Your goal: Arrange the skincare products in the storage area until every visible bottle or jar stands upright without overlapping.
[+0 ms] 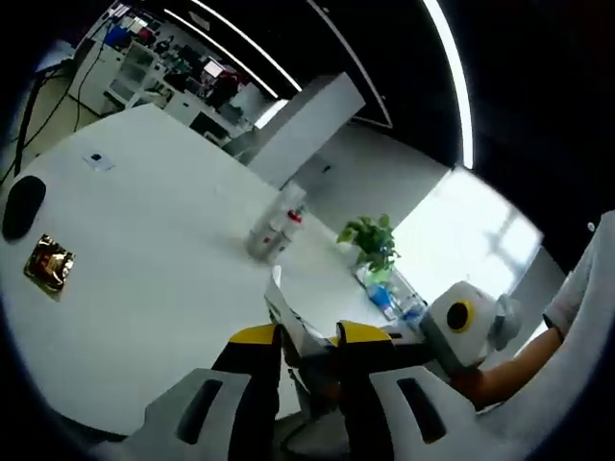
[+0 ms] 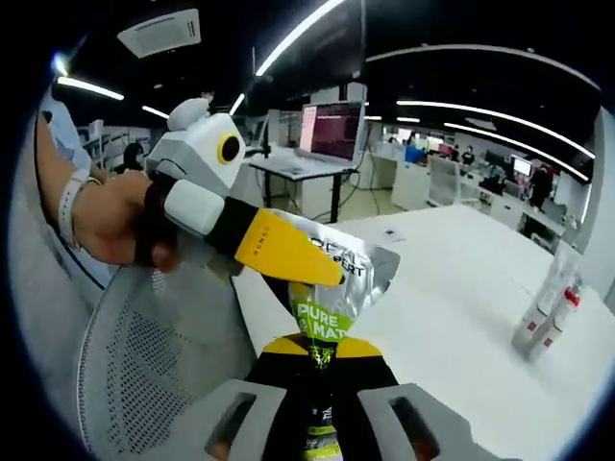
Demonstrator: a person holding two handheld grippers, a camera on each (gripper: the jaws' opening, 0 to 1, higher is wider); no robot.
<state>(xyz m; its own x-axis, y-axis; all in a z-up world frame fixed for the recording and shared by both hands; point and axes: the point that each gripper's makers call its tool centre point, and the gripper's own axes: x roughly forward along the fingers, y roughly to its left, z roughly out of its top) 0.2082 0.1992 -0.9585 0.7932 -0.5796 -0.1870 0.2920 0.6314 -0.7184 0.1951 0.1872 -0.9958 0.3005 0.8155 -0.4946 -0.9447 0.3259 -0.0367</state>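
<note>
Both grippers pinch 1 silver sachet (image 2: 332, 279) held in the air above the white surface (image 2: 452, 288). The right gripper (image 2: 317, 353) has its fingers nearly closed on the sachet's green end, printed "PURE MAT". The left gripper (image 1: 309, 338) has its fingers clamped narrowly on the sachet's other edge. 2 bottles (image 1: 276, 229) stand upright together farther along the surface.

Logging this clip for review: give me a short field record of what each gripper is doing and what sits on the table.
left gripper: jaws closed on the upper part of the silver sachet
right gripper: jaws closed on the sachet's lower part, by the green label
sachet position: held in the air between both grippers, off the table
white table: two bottles standing close together, a gold packet, a dark rounded object, a potted plant
person's hand: grips the left gripper's handle
</note>
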